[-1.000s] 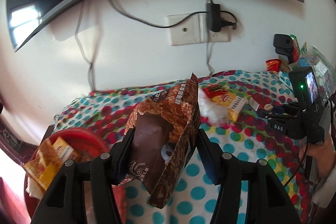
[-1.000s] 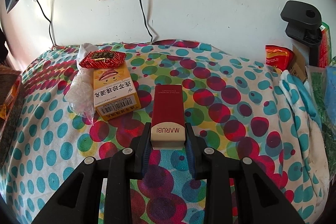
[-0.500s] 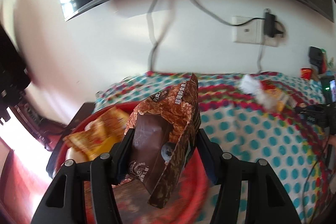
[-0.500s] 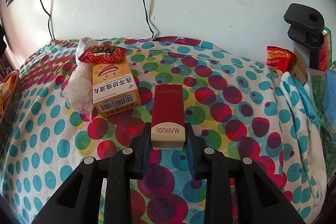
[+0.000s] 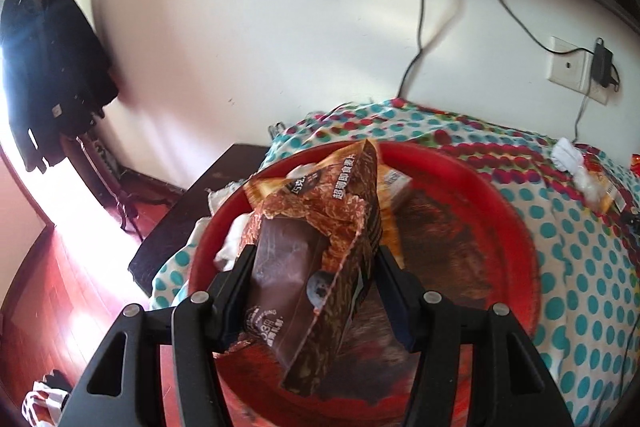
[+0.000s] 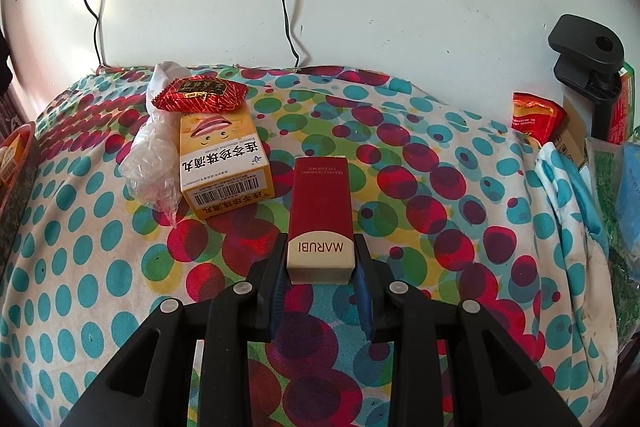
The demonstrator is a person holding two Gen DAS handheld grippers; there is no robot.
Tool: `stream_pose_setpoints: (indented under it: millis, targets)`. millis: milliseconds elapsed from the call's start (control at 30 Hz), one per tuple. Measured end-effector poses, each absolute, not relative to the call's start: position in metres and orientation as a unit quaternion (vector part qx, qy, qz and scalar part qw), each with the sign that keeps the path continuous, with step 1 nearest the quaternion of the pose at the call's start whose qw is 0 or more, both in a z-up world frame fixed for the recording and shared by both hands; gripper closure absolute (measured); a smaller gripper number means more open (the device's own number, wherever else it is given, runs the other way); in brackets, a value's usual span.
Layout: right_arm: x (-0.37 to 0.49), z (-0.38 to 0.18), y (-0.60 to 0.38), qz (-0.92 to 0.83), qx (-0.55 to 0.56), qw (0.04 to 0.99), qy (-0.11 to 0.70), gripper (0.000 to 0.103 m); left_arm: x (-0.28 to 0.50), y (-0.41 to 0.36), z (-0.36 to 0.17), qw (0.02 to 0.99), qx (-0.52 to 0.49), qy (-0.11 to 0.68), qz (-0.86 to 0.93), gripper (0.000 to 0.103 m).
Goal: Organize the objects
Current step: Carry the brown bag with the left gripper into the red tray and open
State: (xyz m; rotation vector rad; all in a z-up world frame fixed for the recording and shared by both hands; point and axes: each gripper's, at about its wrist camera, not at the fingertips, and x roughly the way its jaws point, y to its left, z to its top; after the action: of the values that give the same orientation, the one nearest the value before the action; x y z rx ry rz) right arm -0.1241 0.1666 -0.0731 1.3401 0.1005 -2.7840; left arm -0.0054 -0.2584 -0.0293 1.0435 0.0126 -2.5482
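Observation:
My left gripper (image 5: 312, 275) is shut on a torn brown snack bag (image 5: 320, 239) and holds it over a round red tray (image 5: 516, 227). Yellow packets (image 5: 394, 183) lie in the tray behind the bag. My right gripper (image 6: 320, 259) is shut on the near end of a slim red and cream box marked MARUBI (image 6: 321, 203), which lies flat on the dotted cloth (image 6: 100, 267). To its left lie a yellow medicine box (image 6: 224, 167), a red foil packet (image 6: 200, 95) and a clear plastic bag (image 6: 154, 163).
The red tray sits at the cloth's left end, beside a dark table corner (image 5: 192, 211) and a drop to the wooden floor. A black clamp stand (image 6: 588, 67), a red packet (image 6: 536, 115) and green packets crowd the right side. Wall sockets and cables hang behind.
My left gripper has swung left with the snack bag, from over the cloth to over the red tray. The right gripper and its box have stayed still.

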Motion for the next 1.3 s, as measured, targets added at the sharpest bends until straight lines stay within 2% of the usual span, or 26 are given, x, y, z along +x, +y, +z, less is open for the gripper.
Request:
stream_pose_setpoints:
  millis: [267, 767, 867, 1033, 1300]
  targets:
    - [-0.124, -0.072, 0.165, -0.9, 0.433, 0.024, 0.034, 0.075, 0.002, -0.276, -0.047, 0.207, 0.383, 0.02, -0.9, 0.044]
    - [-0.124, -0.073, 0.164, -0.9, 0.433, 0.022, 0.038, 0.075, -0.038, -0.284, -0.062, 0.231, 0.38, 0.011, -0.896, 0.043]
    - [-0.124, -0.072, 0.163, -0.9, 0.433, 0.021, 0.039, 0.075, -0.038, -0.282, -0.063, 0.234, 0.379, 0.009, -0.895, 0.041]
    - [-0.124, -0.072, 0.163, -0.9, 0.433, 0.02, 0.04, 0.075, -0.032, -0.285, -0.067, 0.232, 0.377, 0.031, -0.896, 0.03]
    - [-0.125, -0.072, 0.162, -0.9, 0.433, 0.02, 0.043, 0.075, -0.021, -0.286, -0.059, 0.221, 0.365, 0.045, -0.903, 0.025]
